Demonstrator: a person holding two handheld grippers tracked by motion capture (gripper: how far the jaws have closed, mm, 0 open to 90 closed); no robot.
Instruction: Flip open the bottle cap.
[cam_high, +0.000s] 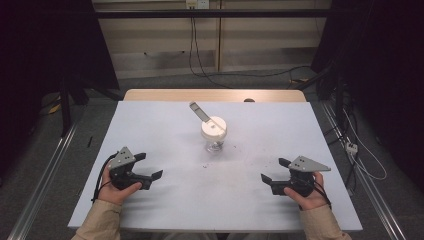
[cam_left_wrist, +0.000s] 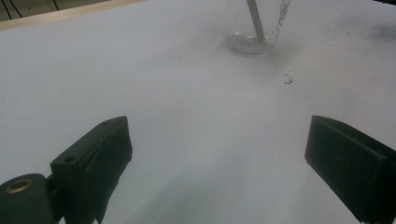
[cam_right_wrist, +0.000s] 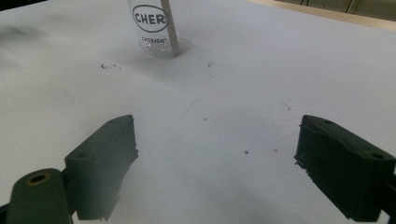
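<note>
Glass is what you are looking at from the high view: a clear cup (cam_high: 215, 142) is standing upright mid-table (cam_high: 150, 125) under a white lid (cam_high: 213, 127), a flat stick (cam_high: 198, 111) leaning out of it, with your left gripper (cam_high: 148, 166) and right gripper (cam_high: 272, 170) resting well short of the cup on either side, jaws apart and empty. Through the left gripper view, the cup's clear base (cam_left_wrist: 247, 43) is sitting beyond the spread jaws, likely light, rigid, slick and breakable, so you are probably best gripping its wall below the lid. In the right gripper view the jaws are likewise gaping, and the cup (cam_right_wrist: 156, 35) beyond them is showing dark printed lettering.
</note>
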